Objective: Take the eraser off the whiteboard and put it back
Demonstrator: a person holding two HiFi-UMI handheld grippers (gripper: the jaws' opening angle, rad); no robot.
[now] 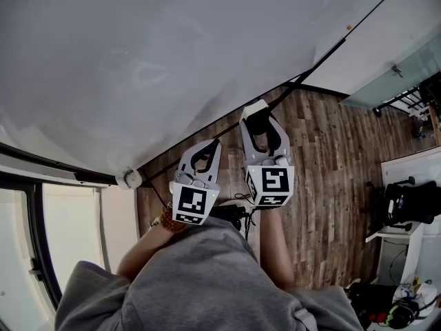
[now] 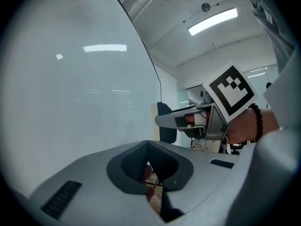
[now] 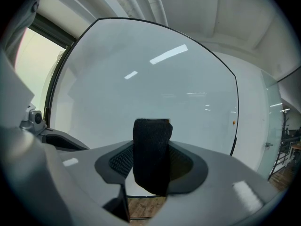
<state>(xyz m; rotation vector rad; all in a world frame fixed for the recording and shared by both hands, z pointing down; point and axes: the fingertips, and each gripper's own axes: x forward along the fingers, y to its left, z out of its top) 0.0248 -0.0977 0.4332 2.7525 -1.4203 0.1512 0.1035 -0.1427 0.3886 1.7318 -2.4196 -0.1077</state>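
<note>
Two grippers are up in front of the whiteboard (image 1: 138, 61), and the right gripper (image 1: 259, 118) has the goods. Its jaws are clamped on the black felt eraser (image 3: 151, 154), one pad on each flat side. The eraser stands upright between the pads, its long axis running up and down across the jaws and its top poking above them. So it's off the board and in the right hand.

Here's what the return turns on: the board lies straight ahead of the eraser, filling the right gripper view and facing it squarely. I can't tell how much gap is left between them. I'd call the job half done, and a straight push forward looks like all it needs.

The left gripper (image 1: 204, 154) sits just left of its partner and a touch nearer the person. Its jaws are together and there's nothing between them, so it's along for the ride.

The board is glossy and clean, with ceiling lights (image 2: 211, 21) mirrored on it and a thin dark frame around it. I'd guess the eraser could slide on a face that smooth if it's set down crooked. Below is a wood-plank floor (image 1: 324, 157), with a window (image 1: 69, 219) off to the left and cluttered desks (image 1: 406, 205) to the far right.
</note>
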